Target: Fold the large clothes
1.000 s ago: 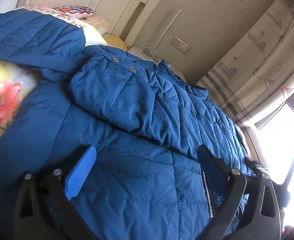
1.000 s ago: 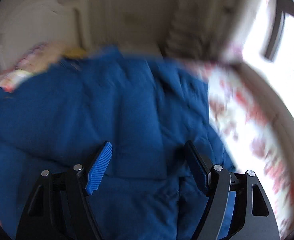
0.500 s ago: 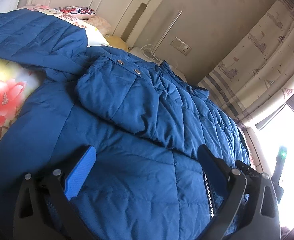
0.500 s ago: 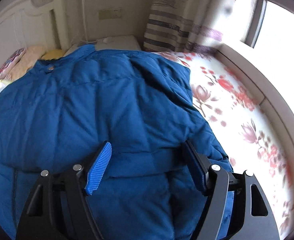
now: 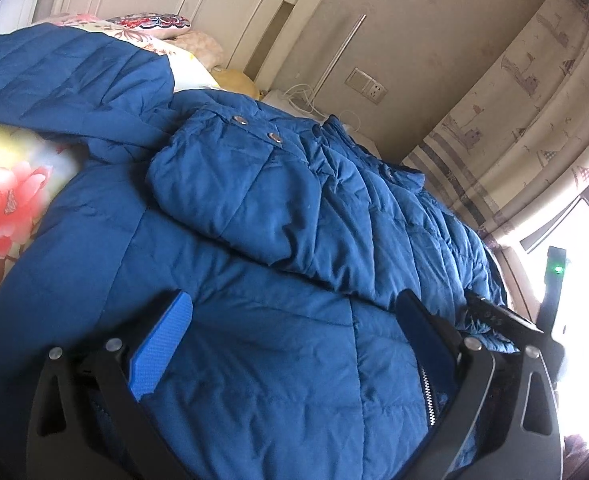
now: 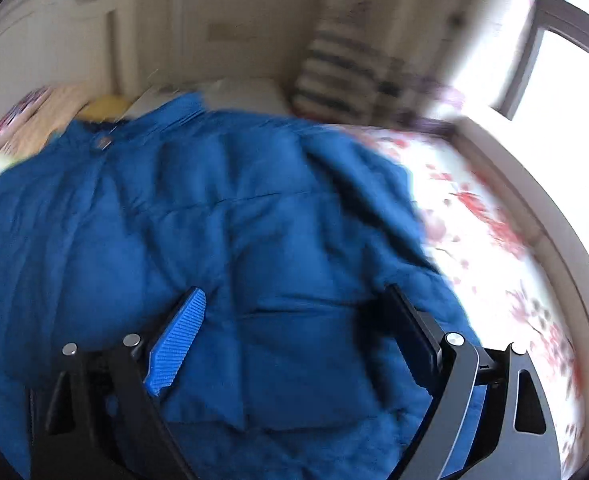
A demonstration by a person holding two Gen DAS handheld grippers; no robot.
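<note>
A large blue padded jacket [image 5: 278,240] lies spread on the bed, one sleeve folded across its chest and its zipper [image 5: 428,400] running down near my right finger. My left gripper [image 5: 294,312] is open and empty, low over the jacket's front. The right wrist view is blurred by motion; there the same jacket [image 6: 214,220] fills the bed. My right gripper [image 6: 294,304] is open and empty just above the jacket's body. The right gripper's black body [image 5: 506,320] shows at the right edge of the left wrist view.
A floral bedsheet [image 5: 6,204] shows to the left and also on the right [image 6: 494,232]. Pillows [image 5: 150,24] and a white headboard [image 5: 230,8] stand at the far end. A curtain [image 5: 534,100] and a bright window [image 6: 566,72] are to the right.
The left gripper has stayed almost still over the jacket. The right gripper has shifted and its view is blurred again; both stay open.
</note>
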